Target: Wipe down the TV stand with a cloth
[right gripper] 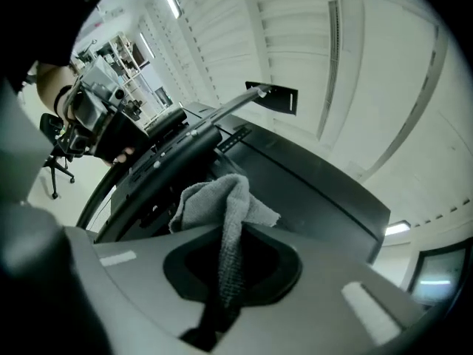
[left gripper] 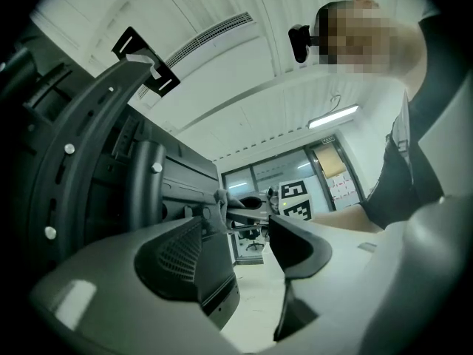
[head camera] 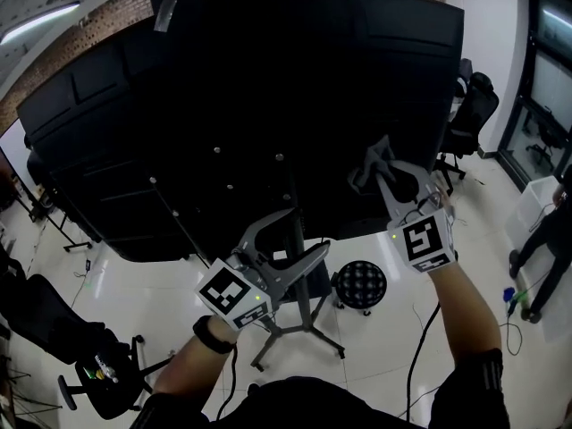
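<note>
The black back of a large TV (head camera: 268, 88) fills the head view, carried on a grey wheeled stand (head camera: 304, 315) below it. My right gripper (head camera: 389, 161) is shut on a grey cloth (head camera: 368, 170), held up against the TV's lower right back. In the right gripper view the cloth (right gripper: 222, 202) bunches out of the shut right gripper (right gripper: 230, 272) just short of the TV's back (right gripper: 310, 191). My left gripper (head camera: 304, 232) is open and empty beside the stand's post. In the left gripper view the left gripper (left gripper: 236, 235) stands apart from the TV back (left gripper: 89, 161).
A round black stool (head camera: 361, 284) sits on the white floor right of the stand's legs. Black office chairs stand at lower left (head camera: 89, 365) and far right (head camera: 469, 114). A person (head camera: 545, 248) and a white bin (head camera: 536, 204) are at the right edge.
</note>
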